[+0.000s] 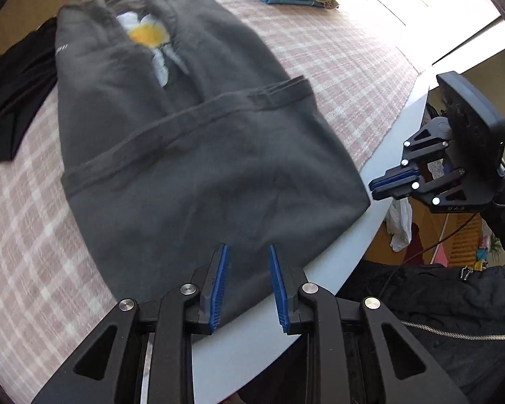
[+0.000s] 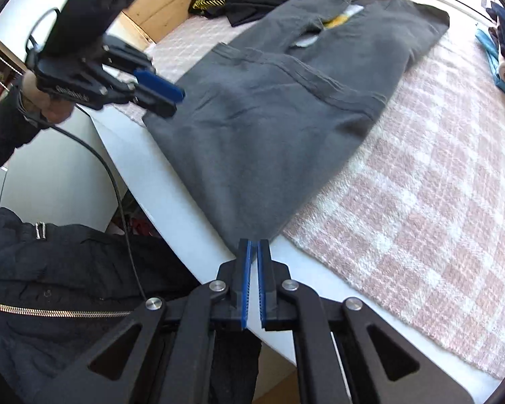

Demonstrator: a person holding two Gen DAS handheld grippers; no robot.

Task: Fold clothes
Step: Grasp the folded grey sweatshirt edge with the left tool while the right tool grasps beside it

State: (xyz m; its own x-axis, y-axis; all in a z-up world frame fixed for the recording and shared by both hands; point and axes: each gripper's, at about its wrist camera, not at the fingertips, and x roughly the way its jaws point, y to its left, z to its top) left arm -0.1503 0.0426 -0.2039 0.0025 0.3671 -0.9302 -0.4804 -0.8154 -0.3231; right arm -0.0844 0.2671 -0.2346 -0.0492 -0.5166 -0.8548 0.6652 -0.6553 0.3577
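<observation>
The left gripper (image 1: 249, 252) sat released over the folded dark grey sweatshirt (image 1: 192, 155) at bottom centre; the right gripper (image 2: 253, 247) was clenched on the sweatshirt's near corner.

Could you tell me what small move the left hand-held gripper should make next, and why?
Probably lower the left hand-held gripper onto the grey sweatshirt corner and close: its jaws stand open with nothing pinched, while the right hand-held gripper is already shut at the other near corner.
</observation>
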